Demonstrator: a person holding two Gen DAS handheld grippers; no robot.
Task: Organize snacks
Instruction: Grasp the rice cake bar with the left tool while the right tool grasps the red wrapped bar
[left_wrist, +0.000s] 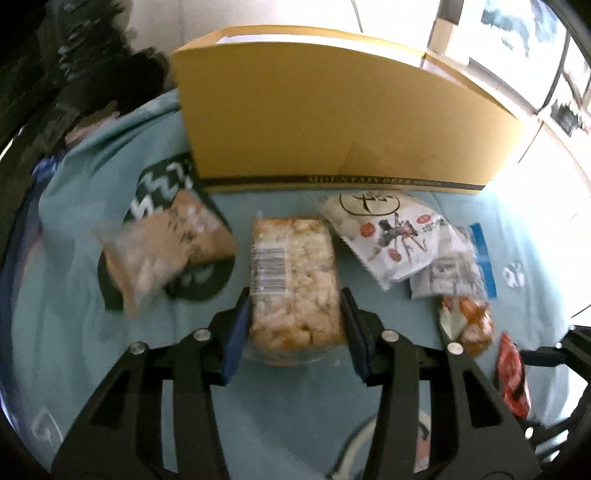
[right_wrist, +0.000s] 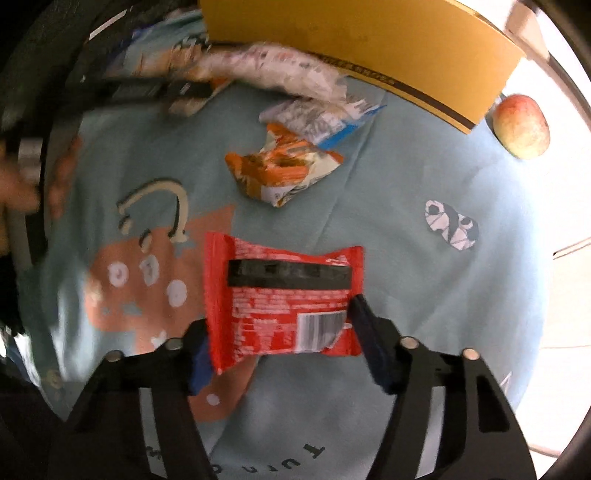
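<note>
A clear pack of pale rice crackers (left_wrist: 295, 280) with a barcode label lies on the light blue cloth (left_wrist: 66, 295). My left gripper (left_wrist: 295, 295) stands around its near end, with the blue pads pressed on both long sides. In the right wrist view a red snack packet (right_wrist: 280, 295), with a black band and a barcode, sits between the fingers of my right gripper (right_wrist: 280, 321). Both pads touch its side edges. The same red packet (left_wrist: 511, 373) shows at the right edge of the left wrist view.
A yellow cardboard box (left_wrist: 332, 122) stands behind the snacks. On the cloth lie a brown snack bag (left_wrist: 166, 251), a white printed bag (left_wrist: 391, 236), a grey and blue packet (left_wrist: 450, 273) and an orange packet (right_wrist: 277, 170). An apple (right_wrist: 522, 125) sits beside the box. A person's hand (right_wrist: 18, 192) is at the left.
</note>
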